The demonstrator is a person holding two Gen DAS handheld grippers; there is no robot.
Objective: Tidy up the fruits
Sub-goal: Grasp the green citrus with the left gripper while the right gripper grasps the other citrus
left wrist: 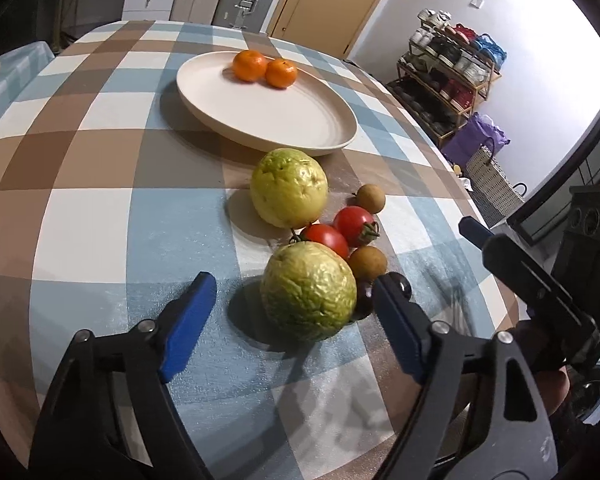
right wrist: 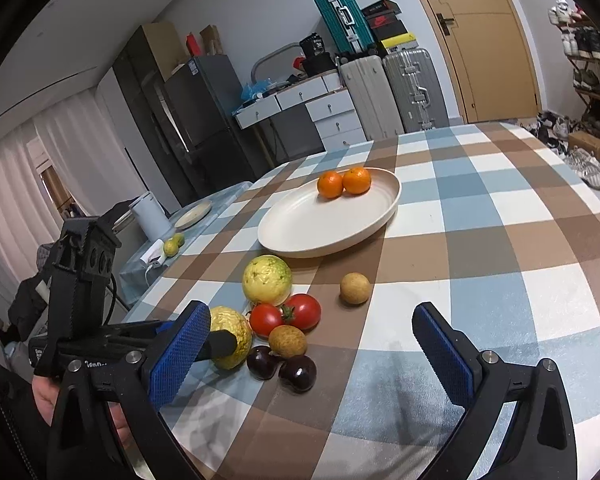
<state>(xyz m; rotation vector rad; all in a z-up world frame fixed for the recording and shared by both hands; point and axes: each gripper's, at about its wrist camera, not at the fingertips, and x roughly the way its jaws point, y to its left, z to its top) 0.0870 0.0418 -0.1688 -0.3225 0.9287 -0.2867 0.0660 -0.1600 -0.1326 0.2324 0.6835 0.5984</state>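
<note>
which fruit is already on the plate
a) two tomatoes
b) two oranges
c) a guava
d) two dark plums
b, two oranges sit together on the plate, while the tomatoes and guavas lie on the tablecloth in front of it.

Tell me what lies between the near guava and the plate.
In the left wrist view, two tomatoes and then the far guava lie between the near guava and the plate.
</note>
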